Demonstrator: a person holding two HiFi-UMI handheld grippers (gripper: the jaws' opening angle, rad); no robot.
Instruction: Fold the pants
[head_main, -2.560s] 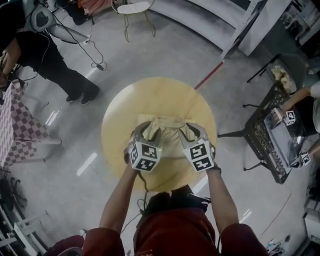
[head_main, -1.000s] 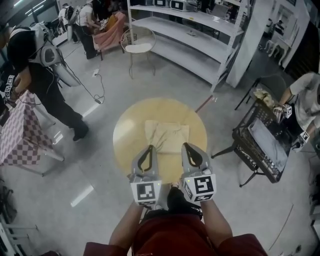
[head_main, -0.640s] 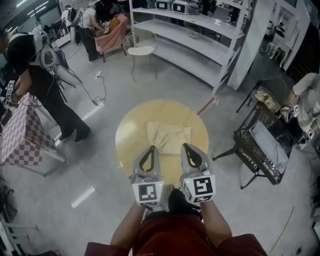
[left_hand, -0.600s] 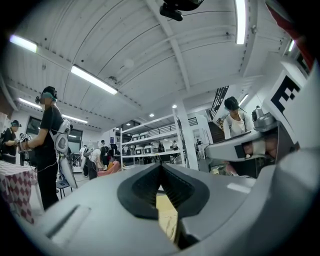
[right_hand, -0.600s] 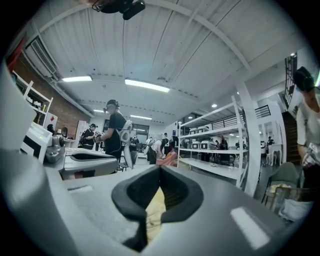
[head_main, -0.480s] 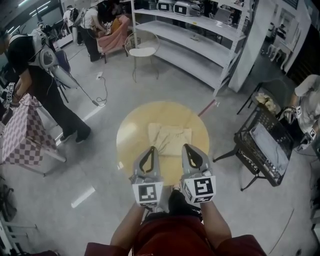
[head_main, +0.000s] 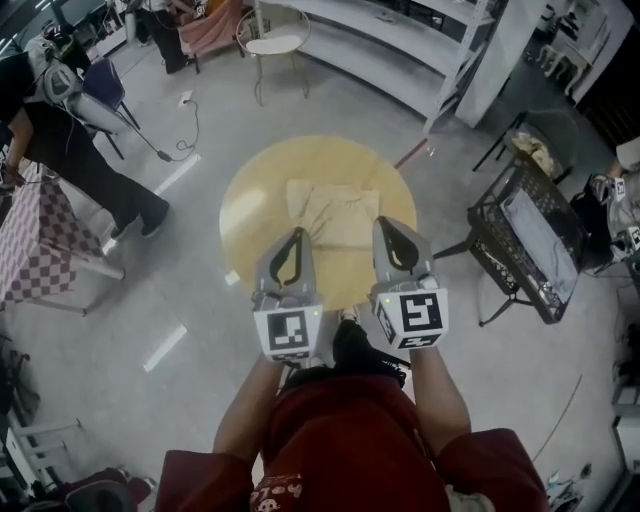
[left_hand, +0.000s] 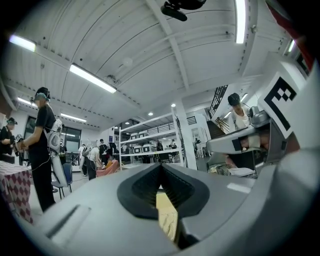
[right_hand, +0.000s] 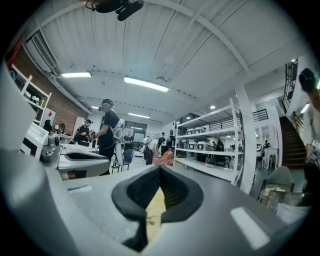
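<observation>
Pants (head_main: 332, 215) lie as a compact tan rectangle on the round tabletop (head_main: 245, 205), slightly to the far side of its middle. Their edges are roughly squared and nothing rests on them.

A couple of seconds ago both grippers were down on the cloth, one at each near corner of the bundle. Since then they have let go and drawn back toward the person, and the bundle has kept its shape without them. That suggests the last fold has been laid and pressed, so the task looks finished or very nearly so. Only a tidy-up of an uneven edge might remain.

The left gripper (head_main: 298, 233) is at the near left of the pants and the right gripper (head_main: 385, 222) at the near right, side by side and pointing away from the person. In the head view their tips sit just beside the bundle's near corners, apparently held above it rather than touching.

Each gripper view shows the dark pads meeting at the tips, left gripper (left_hand: 161, 165) and right gripper (right_hand: 160, 168), with no cloth caught between them. Both are closed and empty.
</observation>
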